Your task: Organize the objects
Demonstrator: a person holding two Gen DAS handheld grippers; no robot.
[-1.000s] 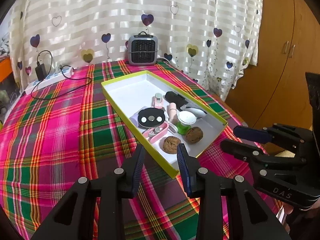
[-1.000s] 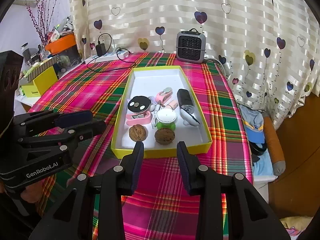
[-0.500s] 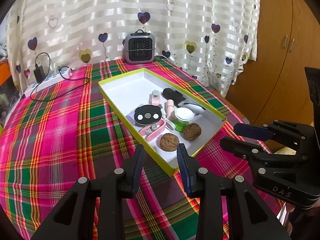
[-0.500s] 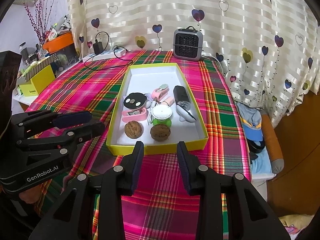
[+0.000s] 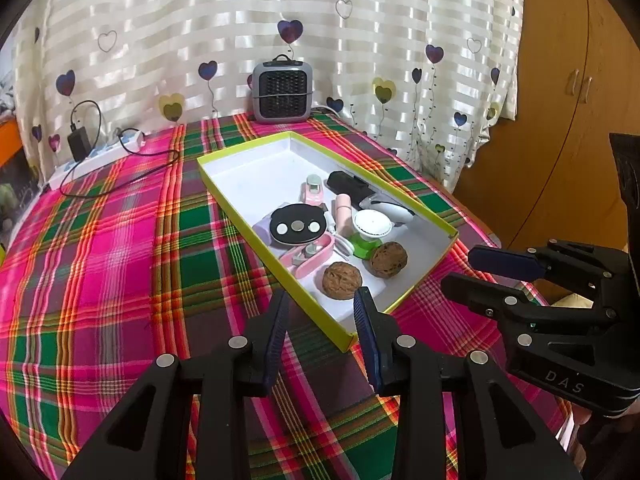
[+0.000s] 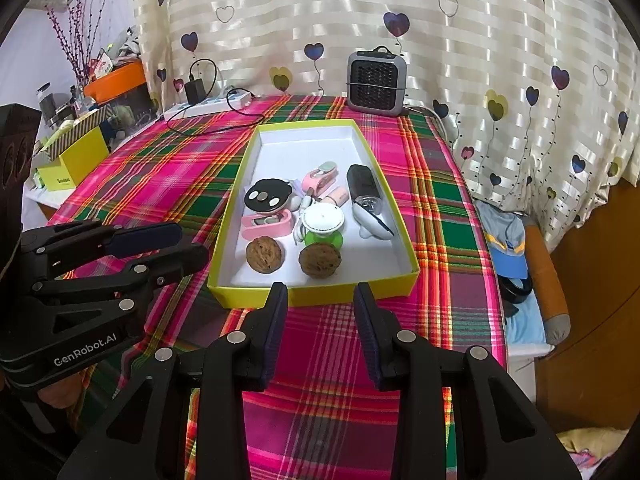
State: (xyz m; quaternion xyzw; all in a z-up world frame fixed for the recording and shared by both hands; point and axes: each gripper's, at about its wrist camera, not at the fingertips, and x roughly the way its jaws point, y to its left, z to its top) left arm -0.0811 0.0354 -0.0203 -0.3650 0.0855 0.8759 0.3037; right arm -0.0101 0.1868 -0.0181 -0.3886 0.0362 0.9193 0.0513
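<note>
Woven plaid cloth (image 6: 168, 168) covers the tabletop, matt and a little creased, and behind it hangs a satiny curtain (image 6: 460, 40) catching the light in glossy stripes. The box (image 6: 316, 294) looks like smooth matt card, two rough, wrinkled walnuts (image 6: 264, 256) inside, and the cupboard (image 5: 560, 128) shows smooth wood.

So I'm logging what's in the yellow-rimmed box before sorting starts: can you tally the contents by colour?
Brown: 2, both walnuts
Pink: 3, a case, a clip-like piece, a small tube
Black: 2, a round disc, a long device
White and green: 1, a round gadget
White: 1, a pointed piece
Total: 9
</note>
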